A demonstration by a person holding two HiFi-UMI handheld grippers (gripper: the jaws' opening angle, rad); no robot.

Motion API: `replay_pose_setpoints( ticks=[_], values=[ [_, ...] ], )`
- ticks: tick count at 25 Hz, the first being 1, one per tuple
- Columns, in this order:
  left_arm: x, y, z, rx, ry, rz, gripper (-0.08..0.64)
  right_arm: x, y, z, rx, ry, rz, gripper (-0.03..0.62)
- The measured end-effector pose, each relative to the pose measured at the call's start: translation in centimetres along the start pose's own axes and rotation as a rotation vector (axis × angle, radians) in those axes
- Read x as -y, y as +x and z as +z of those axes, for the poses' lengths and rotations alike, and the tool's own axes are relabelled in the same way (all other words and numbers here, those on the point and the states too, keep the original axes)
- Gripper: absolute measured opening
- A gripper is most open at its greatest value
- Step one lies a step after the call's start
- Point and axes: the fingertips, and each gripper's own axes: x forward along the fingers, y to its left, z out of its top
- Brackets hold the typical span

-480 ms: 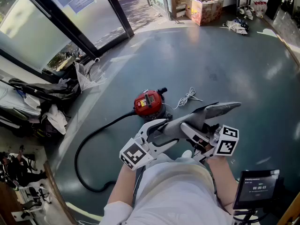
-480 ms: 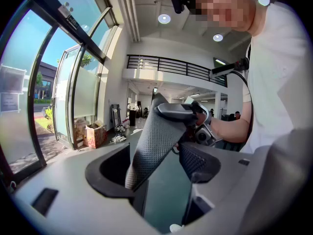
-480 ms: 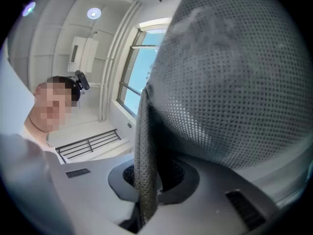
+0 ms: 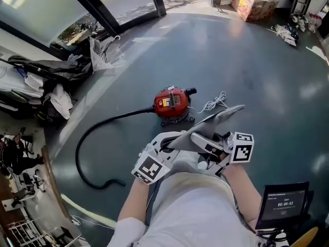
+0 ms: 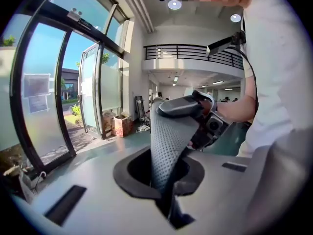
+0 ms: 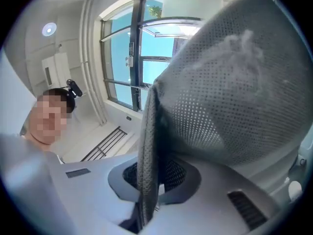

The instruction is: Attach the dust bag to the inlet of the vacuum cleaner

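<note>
A red vacuum cleaner (image 4: 172,103) stands on the dark floor, its black hose (image 4: 97,133) curling off to the left. I hold the grey mesh dust bag (image 4: 218,118) in the air in front of my body, nearer to me than the vacuum. My left gripper (image 4: 175,139) is shut on one part of the cloth (image 5: 168,146), which is pinched between its jaws. My right gripper (image 4: 199,138) is shut on another fold, and the bag (image 6: 234,102) fills most of the right gripper view. The two grippers are close together. The vacuum's inlet is too small to make out.
A white cord (image 4: 213,104) lies on the floor just right of the vacuum. Bags and clothing (image 4: 51,86) are piled along the glass doors at the left. A cardboard box (image 4: 254,4) stands far back. A small screen (image 4: 285,204) is at my lower right.
The head view has swung, so the vacuum sits higher and more to the right. Both grippers still hold the bag, whose far tip now lies closer to the vacuum.
</note>
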Motion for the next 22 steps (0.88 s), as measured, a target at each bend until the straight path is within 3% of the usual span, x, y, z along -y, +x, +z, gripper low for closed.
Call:
replay_pose_setpoints(
  ticks=[6,8,10,12,15,18,20,22],
  values=[
    [-11.3,0.0,-2.5,-0.005,-0.106,0.168,0.017,6.0,3.9,6.9,-0.046,0.106,0.003,0.035],
    [-13.8,-0.7,-3.8,-0.025,-0.116,0.212,0.017,8.4,3.9,9.1,-0.042,0.093,-0.022,0.04],
    [-16.1,-2.0,-5.1,-0.044,-0.139,0.252,0.017,10.9,4.3,11.4,-0.061,0.022,-0.064,0.067],
    [-17.7,-3.0,-6.5,-0.077,-0.156,0.288,0.017,13.5,5.3,13.5,-0.149,-0.162,-0.119,0.121],
    [-18.7,-3.9,-8.9,-0.127,-0.178,0.332,0.017,15.9,8.1,15.4,-0.398,-0.601,-0.098,0.127],
    [-19.0,-4.5,-10.4,-0.167,-0.201,0.372,0.017,16.8,11.6,14.5,-0.733,-0.998,0.08,0.127],
    [-19.0,-4.8,-11.0,-0.203,-0.2,0.393,0.017,17.7,13.3,13.2,-0.958,-1.19,0.219,0.133],
    [-19.0,-4.7,-11.3,-0.234,-0.208,0.419,0.017,19.2,14.5,12.2,-1.162,-1.321,0.337,0.172]
  ],
)
